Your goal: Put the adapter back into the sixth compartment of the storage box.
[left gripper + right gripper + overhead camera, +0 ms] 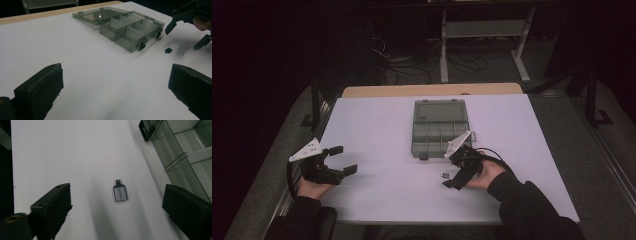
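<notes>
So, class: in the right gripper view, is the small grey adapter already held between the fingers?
No: the adapter lies flat on the white table, with clear gaps to both fingers of the right gripper.

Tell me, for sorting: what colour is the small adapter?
Silver-grey adapter, dark plug end; the right gripper view shows it best.

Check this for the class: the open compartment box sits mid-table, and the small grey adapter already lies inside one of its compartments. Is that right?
Not quite. The box is open mid-table, but the adapter lies on the bare white table outside it, between the right gripper's open fingers, as the right gripper view shows.
</notes>
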Demonstrator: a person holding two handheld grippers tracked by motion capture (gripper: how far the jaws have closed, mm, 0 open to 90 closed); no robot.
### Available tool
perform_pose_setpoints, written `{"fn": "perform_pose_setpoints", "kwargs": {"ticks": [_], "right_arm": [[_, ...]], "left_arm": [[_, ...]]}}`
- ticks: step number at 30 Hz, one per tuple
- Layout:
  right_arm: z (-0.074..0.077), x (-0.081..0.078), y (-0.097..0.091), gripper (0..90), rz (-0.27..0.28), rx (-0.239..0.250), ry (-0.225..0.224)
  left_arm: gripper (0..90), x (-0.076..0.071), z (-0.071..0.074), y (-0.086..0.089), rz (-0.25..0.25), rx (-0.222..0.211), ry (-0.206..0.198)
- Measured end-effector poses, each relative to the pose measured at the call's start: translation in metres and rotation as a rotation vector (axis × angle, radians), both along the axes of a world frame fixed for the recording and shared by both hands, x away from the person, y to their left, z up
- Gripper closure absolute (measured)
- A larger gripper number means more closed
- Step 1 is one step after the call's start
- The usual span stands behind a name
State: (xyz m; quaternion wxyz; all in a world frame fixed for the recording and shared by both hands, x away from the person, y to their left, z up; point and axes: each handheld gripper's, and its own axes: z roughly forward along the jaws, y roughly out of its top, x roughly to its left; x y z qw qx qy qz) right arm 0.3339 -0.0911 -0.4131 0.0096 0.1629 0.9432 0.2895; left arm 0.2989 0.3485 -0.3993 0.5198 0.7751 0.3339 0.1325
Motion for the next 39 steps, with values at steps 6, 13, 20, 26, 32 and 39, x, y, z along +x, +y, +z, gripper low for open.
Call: {"fn": "perform_pose_setpoints", "kwargs": {"ticks": [6, 13, 20, 26, 32, 39], "right_arm": [[-0.007, 0.005, 0.005, 19.3, 0.019, -0.016, -0.006], [-0.01, 0.008, 0.01, 27.8, 0.042, -0.026, -0.005], [-0.012, 0.009, 0.011, 34.3, 0.059, -0.034, -0.004], [-0.011, 0.01, 0.012, 51.9, 0.08, -0.048, -0.009], [-0.012, 0.011, 0.014, 57.8, 0.088, -0.06, -0.01], [-0.015, 0.012, 0.018, 65.8, 0.1, -0.091, -0.016]], "left_arm": [[0.0, 0.0, 0.0, 0.0, -0.005, -0.001, 0.003], [0.0, 0.0, 0.0, -0.001, -0.008, 0.0, 0.005], [0.0, 0.0, 0.0, -0.001, -0.008, 0.002, 0.005], [0.0, 0.001, 0.0, -0.001, -0.008, 0.001, 0.006], [0.0, 0.0, 0.0, -0.001, -0.008, 0.002, 0.006], [0.0, 0.0, -0.001, -0.001, -0.008, 0.001, 0.007]]}}
